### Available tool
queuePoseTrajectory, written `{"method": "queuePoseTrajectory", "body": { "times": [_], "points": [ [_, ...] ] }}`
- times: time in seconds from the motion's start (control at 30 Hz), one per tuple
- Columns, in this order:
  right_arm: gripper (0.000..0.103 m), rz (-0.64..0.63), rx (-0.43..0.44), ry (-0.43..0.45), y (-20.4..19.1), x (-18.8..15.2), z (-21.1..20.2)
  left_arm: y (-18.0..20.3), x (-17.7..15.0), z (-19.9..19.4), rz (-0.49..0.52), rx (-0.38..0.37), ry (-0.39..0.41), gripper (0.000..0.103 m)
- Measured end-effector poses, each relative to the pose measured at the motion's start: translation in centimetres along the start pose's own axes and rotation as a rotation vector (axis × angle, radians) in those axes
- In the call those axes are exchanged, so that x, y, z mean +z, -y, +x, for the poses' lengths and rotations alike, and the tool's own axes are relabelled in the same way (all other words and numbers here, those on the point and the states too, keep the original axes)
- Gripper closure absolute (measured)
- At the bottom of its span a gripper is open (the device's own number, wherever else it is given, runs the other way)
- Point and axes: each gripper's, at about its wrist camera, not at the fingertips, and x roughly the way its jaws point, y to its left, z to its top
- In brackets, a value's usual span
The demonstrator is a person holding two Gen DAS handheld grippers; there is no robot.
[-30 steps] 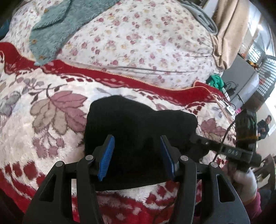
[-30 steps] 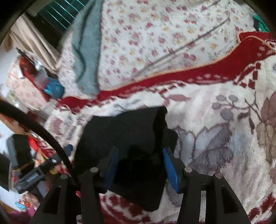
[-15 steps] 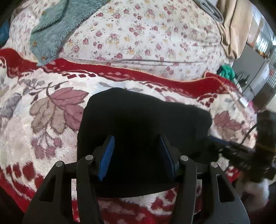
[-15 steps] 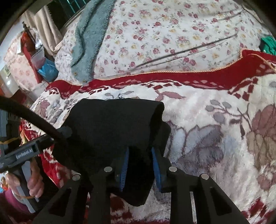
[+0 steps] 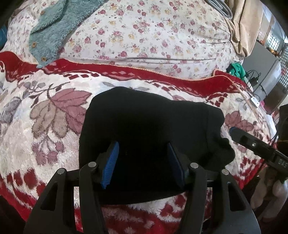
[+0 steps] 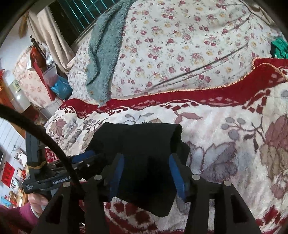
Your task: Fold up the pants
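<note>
**Folded black pants lay on the leaf-patterned blanket, both tongs spread over them**

The folded bundle of black knit pants (image 5: 151, 136) lay on a plush white blanket with mauve leaf motifs and a red border (image 5: 45, 115), near the blanket's six-o'clock edge in the left wrist view; the left gripper (image 5: 143, 162), black-framed with blue pads, was released, its fingers set wide over the near part of the bundle and gripping nothing; in the right wrist view the same pants (image 6: 140, 144) sat low and centre, a rolled fold at their two-o'clock corner; the right gripper (image 6: 146, 174) was likewise released, its blue pads straddling the near fold, whether touching the cloth I cannot tell.

Beyond the red border, toward twelve o'clock, a cream quilt printed with small pink roses (image 5: 153, 36) rose in a mound; a teal fleece garment with small buttons (image 5: 54, 30) lay across it at eleven o'clock. At two o'clock in the left view hung a beige curtain (image 5: 243, 27), with a grey cabinet (image 5: 261, 72) and dark cables at three; a green cloth (image 5: 236, 69) sat at the quilt's edge. In the right view a green-barred window (image 6: 81, 12) stood at eleven o'clock and a red shelf with plastic bags (image 6: 45, 72) at nine.
</note>
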Motion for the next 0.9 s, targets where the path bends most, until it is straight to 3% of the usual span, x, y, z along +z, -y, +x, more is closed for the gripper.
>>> {"method": "queuePoseTrajectory", "body": {
  "times": [0.07, 0.13, 0.2, 0.37, 0.53, 0.67, 0.9],
  "points": [
    [0.049, 0.025, 0.011, 0.002, 0.4, 0.0, 0.1, -0.5, 0.2, -0.7, -0.023, -0.022, -0.001, 0.047],
    [0.028, 0.050, 0.012, 0.005, 1.0, -0.1, 0.2, -1.0, 0.3, -1.3, -0.032, -0.017, 0.008, 0.047],
    [0.023, 0.082, 0.011, 0.008, 1.7, -0.1, 0.3, -1.9, 0.7, -2.3, -0.044, -0.003, 0.034, 0.047],
    [0.023, 0.189, 0.058, -0.021, 4.0, -0.5, 1.7, -4.5, 1.4, -2.7, -0.096, -0.011, 0.046, 0.047],
    [0.023, 0.245, 0.117, -0.070, 5.3, -1.1, 3.7, -5.4, 1.5, -1.5, -0.110, -0.097, 0.011, 0.047],
    [0.022, 0.278, 0.231, -0.104, 5.6, -2.2, 5.3, -5.0, 1.7, -0.8, -0.063, -0.103, 0.037, 0.037],
    [0.013, 0.254, 0.284, -0.055, 5.5, -2.9, 5.6, -5.8, 1.4, 1.9, -0.066, -0.076, 0.005, 0.035]
  ]
}}
